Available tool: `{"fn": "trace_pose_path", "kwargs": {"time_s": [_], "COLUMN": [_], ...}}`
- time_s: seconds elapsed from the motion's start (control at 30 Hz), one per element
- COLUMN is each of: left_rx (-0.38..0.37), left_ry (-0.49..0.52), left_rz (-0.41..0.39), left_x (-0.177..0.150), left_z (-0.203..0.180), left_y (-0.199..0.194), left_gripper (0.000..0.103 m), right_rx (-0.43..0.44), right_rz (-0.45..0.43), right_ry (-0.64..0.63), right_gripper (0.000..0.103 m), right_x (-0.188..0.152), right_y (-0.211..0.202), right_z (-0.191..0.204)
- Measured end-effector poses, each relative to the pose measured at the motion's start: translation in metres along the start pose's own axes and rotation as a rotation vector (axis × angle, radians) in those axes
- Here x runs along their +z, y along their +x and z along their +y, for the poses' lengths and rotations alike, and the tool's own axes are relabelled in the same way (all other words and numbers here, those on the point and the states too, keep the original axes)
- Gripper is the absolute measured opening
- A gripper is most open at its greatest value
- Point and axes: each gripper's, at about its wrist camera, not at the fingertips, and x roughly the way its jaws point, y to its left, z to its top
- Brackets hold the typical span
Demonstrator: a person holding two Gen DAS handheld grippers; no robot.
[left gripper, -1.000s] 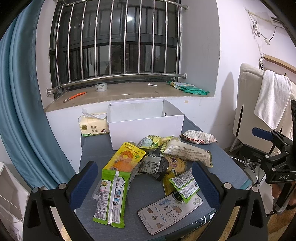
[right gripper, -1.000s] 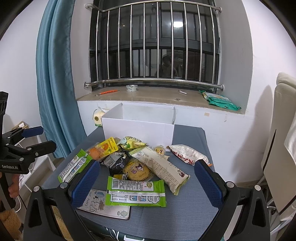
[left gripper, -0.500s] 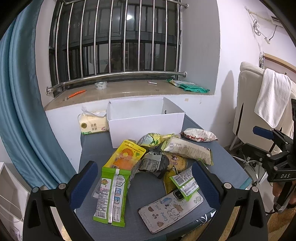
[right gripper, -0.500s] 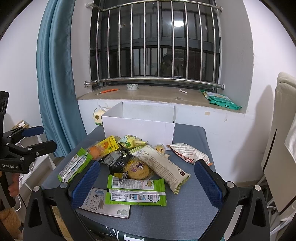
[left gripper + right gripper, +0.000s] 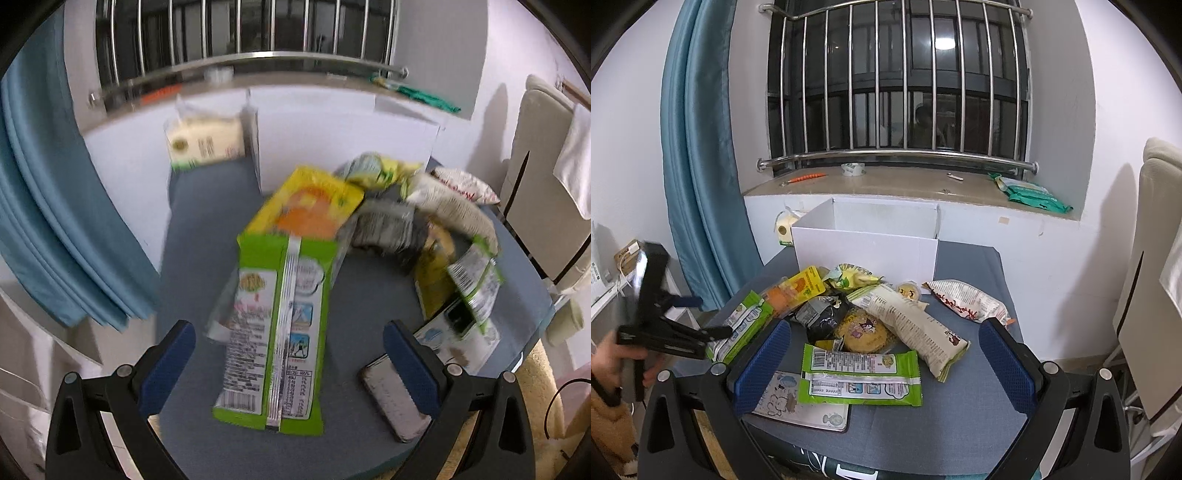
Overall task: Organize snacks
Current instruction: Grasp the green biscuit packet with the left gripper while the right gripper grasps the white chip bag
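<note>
Several snack packs lie in a heap on a blue-grey table [image 5: 960,398] before an open white box [image 5: 866,245]. My left gripper [image 5: 290,363] is open, low over the table, with a long green pack [image 5: 280,328] lying between its fingers; it also shows in the right wrist view [image 5: 738,325]. A yellow-orange pack [image 5: 310,206] lies just beyond it. My right gripper [image 5: 882,369] is open and empty above the table's near edge, over a second green pack [image 5: 858,373]. The left gripper shows at the left of the right wrist view [image 5: 701,314].
A phone in a cartoon case [image 5: 801,404] lies at the table's near edge. A tissue pack [image 5: 205,138] stands left of the box. A blue curtain [image 5: 698,155] hangs at left, a cream chair [image 5: 1152,258] at right. A window sill [image 5: 886,181] runs behind the box.
My left gripper has dropped forward and down toward the long green pack, which now fills its view with motion blur. The right gripper has hardly moved.
</note>
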Motion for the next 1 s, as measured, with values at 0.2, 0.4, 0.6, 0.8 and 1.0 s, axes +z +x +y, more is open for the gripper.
{"fn": "trace_pose_path", "kwargs": {"time_s": [0.2,0.4,0.6,0.8,1.0], "left_rx": [0.008,0.013,-0.053,-0.086,-0.112], "left_ry": [-0.014,0.011,-0.034,-0.025,-0.023], "left_rz": [0.084,0.067,-0.014,-0.102,-0.174], "left_x": [-0.007,-0.013,-0.013,-0.011,-0.003], "left_z": [0.012,0.011,0.012,0.002,-0.004], "left_y": [0.041,0.032,-0.002,-0.041,-0.070], "left_gripper": [0.098,0.064,0.061,0.060,0.061], "right_rx": [-0.004,-0.008,-0.007,0.047,0.091], "right_rz": [0.013,0.030,0.047,0.111,0.237], "right_ry": [-0.019,-0.002,-0.016,-0.039,-0.139], "right_gripper": [0.103,0.103,0.103,0.103,0.103], "right_x": [-0.002,-0.004,-0.008,-0.010,-0.009], "right_y": [0.003,0.007,0.015,0.047,0.127], "right_z": [0.003,-0.002,-0.003,-0.014,-0.032]}}
